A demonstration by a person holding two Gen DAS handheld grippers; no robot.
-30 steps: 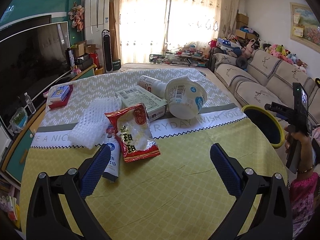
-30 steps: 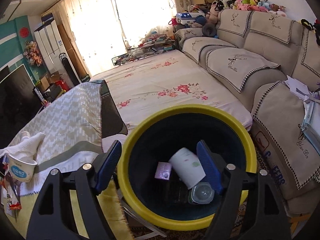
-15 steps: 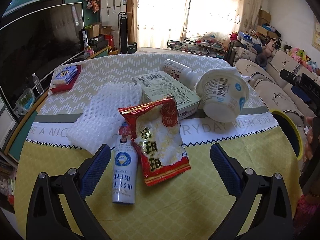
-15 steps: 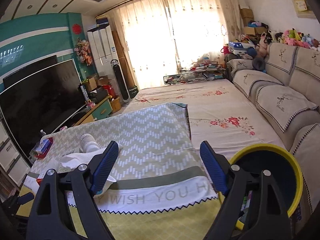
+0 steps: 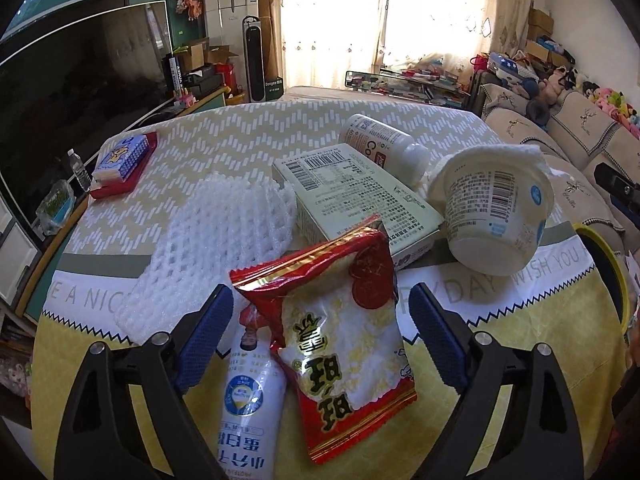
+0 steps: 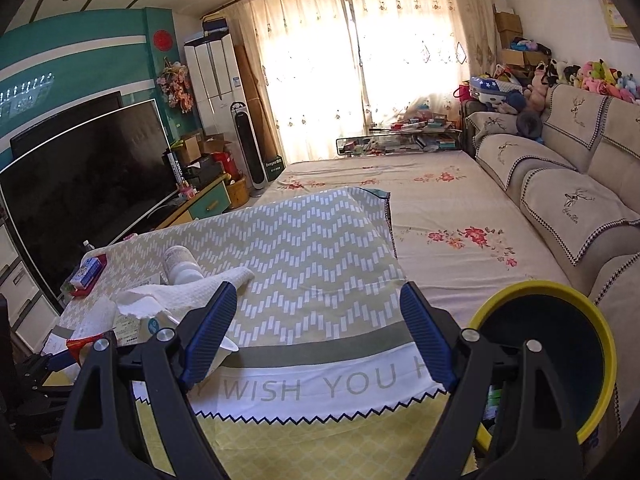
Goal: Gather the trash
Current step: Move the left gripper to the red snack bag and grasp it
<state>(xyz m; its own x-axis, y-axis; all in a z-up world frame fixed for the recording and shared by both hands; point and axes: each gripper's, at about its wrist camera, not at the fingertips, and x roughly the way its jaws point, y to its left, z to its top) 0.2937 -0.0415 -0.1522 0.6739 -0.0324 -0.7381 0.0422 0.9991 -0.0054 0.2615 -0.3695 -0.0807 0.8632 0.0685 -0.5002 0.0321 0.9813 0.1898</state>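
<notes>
- Left gripper: jaws closing, red snack bag between, pads not touching it.
- Right gripper: jaws apart, empty; yellow bin just right.

A table covered with a yellow and zigzag cloth fills the frame. On it are seen a foam net, a box, a tipped cup, two bottles and, at upper left, a tissue pack.
</notes>
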